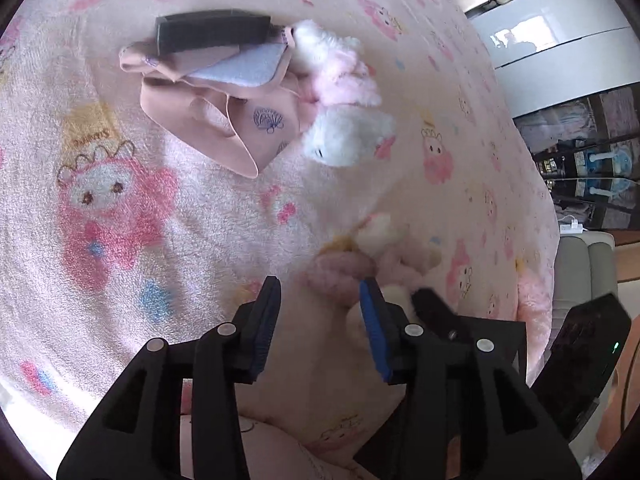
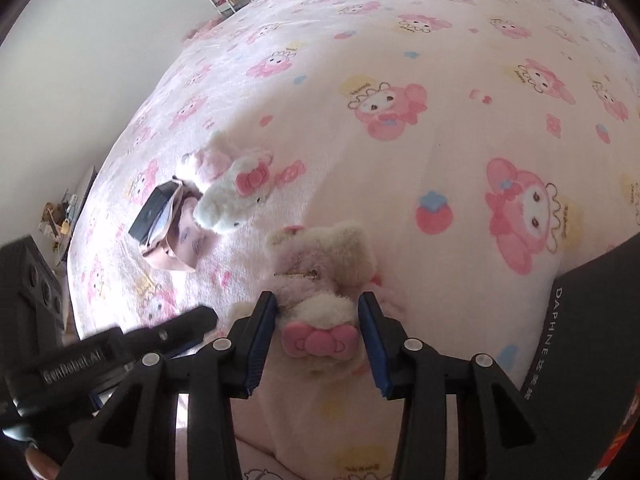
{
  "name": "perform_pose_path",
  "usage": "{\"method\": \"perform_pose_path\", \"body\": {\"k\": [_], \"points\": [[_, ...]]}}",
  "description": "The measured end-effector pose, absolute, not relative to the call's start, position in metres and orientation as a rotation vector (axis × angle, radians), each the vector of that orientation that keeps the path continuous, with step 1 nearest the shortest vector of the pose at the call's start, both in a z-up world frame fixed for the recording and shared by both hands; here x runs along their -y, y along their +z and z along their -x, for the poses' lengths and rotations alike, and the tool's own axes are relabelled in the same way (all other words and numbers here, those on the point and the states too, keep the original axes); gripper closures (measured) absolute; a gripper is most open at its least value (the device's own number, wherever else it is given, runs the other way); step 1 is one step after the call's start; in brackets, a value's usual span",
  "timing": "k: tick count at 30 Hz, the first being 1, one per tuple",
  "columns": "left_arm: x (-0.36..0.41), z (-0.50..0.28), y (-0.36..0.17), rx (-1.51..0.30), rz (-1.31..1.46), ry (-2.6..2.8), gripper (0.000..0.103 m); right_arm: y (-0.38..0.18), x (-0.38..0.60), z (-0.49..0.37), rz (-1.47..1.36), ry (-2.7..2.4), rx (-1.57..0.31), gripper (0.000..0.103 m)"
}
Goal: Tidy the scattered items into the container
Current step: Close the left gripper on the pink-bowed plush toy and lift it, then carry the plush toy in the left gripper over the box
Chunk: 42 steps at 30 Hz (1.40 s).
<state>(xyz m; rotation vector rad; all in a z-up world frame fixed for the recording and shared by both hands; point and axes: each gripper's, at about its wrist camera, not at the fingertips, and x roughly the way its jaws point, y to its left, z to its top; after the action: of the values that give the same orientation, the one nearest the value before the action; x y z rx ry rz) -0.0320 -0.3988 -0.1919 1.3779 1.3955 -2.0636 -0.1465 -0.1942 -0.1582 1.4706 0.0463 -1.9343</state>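
With right claw [image 2: 318, 314] straddling plush bunny [image 2: 320, 280], pads wide, seemingly not yet gripping: I close on body. Left claw [image 1: 320, 312] open, empty.

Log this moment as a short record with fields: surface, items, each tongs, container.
surface: pink cartoon-print blanket on a bed
near item: plush toy with pink bow, lying between the fingers of the right tongs
right tongs: open, straddling the plush toy, not visibly squeezing it
left tongs: open, empty, beside the same toy
far items: white plush, pink pouch, dark flat box, clustered together
container: dark box at the right edge, printed DAPHNE; inside not visible
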Motion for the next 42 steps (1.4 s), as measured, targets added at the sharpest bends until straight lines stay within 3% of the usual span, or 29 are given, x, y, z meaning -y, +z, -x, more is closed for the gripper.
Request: {"method": "perform_pose_path", "body": {"k": [9, 15, 21, 25, 27, 34, 42], "points": [[0.382, 0.069, -0.198, -1.488, -1.299, -2.172, 0.057, -0.155, 0.169, 0.171, -1.493, -1.978, 0.164, 0.064], [0.385, 0.071, -0.201, -1.690, -1.184, -2.268, 0.056, -0.157, 0.160, 0.173, -1.461, -1.995, 0.166, 0.062], [0.389, 0.074, -0.201, -1.658, -1.160, -2.253, 0.056, -0.170, 0.176, 0.173, -1.462, -1.914, 0.206, 0.062], [0.393, 0.076, -0.208, -1.721, -1.162, -2.240, 0.069, -0.178, 0.174, 0.178, -1.490, -1.862, 0.286, 0.067], [0.390, 0.073, -0.203, -1.749, -1.158, -2.283, 0.071, -0.167, 0.171, 0.176, -1.461, -1.871, 0.289, 0.071], [0.362, 0.054, -0.136, -1.681, -1.142, -2.503, 0.073, -0.105, 0.135, 0.151, -1.356, -1.898, 0.300, 0.072], [0.270, 0.049, -0.061, -1.502, -1.280, -2.771, 0.073, -0.032, 0.026, 0.112, -1.246, -2.035, 0.403, 0.072]]}}
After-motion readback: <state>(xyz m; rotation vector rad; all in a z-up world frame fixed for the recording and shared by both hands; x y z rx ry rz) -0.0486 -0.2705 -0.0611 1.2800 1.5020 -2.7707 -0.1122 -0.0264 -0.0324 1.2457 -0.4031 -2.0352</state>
